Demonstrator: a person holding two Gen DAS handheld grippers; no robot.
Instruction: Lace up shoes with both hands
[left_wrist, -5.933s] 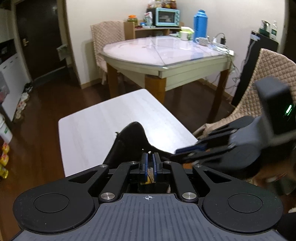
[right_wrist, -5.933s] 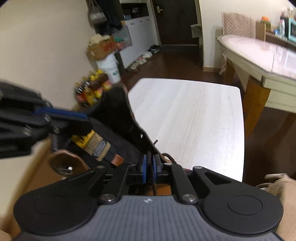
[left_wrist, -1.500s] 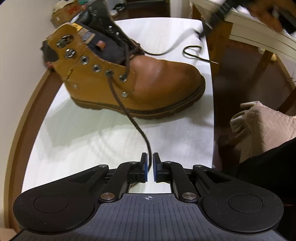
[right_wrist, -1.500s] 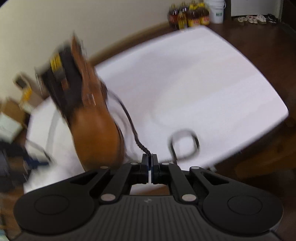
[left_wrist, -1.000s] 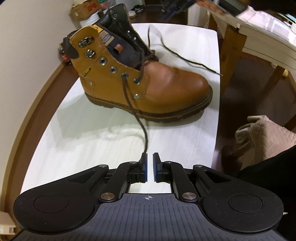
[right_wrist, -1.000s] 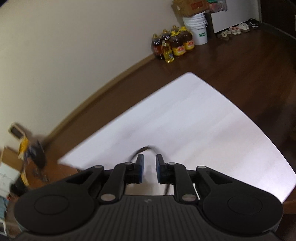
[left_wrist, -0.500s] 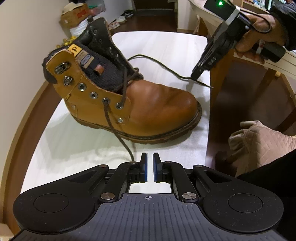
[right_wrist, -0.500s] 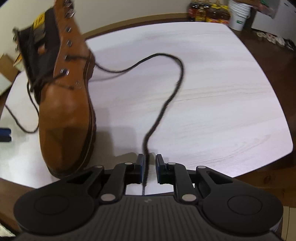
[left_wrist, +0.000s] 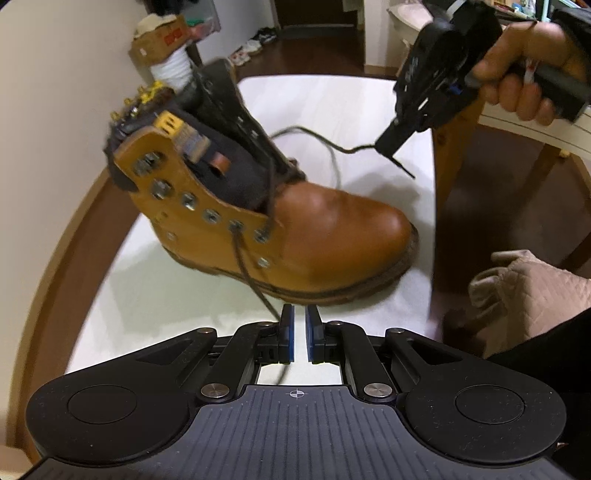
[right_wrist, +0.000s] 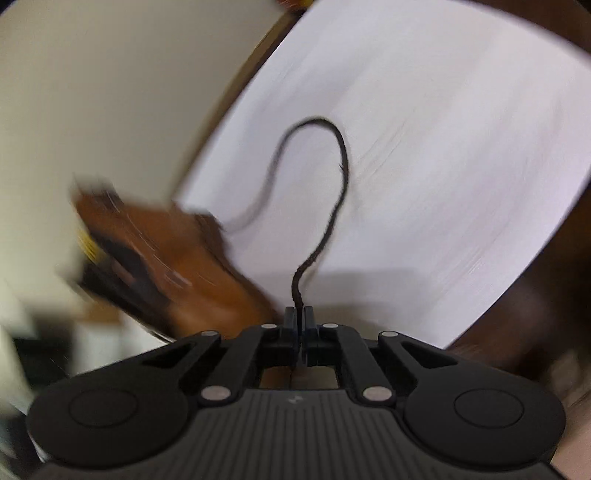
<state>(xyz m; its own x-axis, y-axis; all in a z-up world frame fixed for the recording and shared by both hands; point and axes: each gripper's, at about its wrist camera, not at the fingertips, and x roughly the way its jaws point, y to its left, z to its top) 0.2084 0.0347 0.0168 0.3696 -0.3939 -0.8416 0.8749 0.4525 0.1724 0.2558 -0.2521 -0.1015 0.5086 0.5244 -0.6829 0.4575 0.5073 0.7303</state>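
Tan boot on a white counter, a dark lace end in each gripper.

The boot (left_wrist: 295, 229) stands just ahead of the left gripper (left_wrist: 297, 334), whose narrow fingers hold one lace (left_wrist: 255, 280). The right gripper (right_wrist: 298, 332) is clamped on the other lace end (right_wrist: 325, 236). White counter (left_wrist: 147, 295), dark wood floor (left_wrist: 498, 177), cream wall (left_wrist: 55, 110).

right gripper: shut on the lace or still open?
Shut on the lace. In the right wrist view the right gripper has its fingers together, and the dark lace comes out between them, curving back to the boot.
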